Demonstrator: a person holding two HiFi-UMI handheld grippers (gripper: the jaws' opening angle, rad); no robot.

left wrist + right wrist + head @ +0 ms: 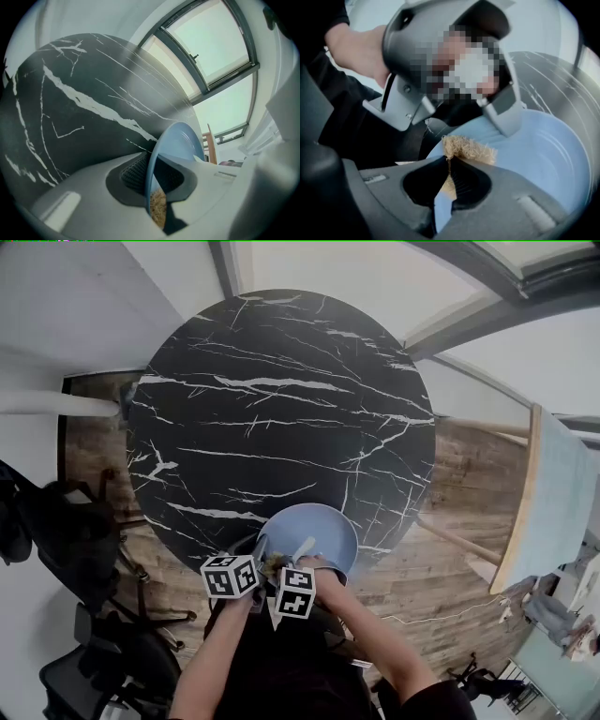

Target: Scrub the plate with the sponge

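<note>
Left tongs point(152, 174) clamp plate point(180, 140); right gripper view shows sponge point(468, 149) pinched.

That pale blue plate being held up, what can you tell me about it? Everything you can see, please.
The plate is round, pale blue and smooth, with a shallow well and a raised rim. It is held tilted over the near edge of the black marbled table, with its rim clamped in the left gripper. A tan fibrous sponge, pinched in the right gripper, presses on its inner face.
</note>
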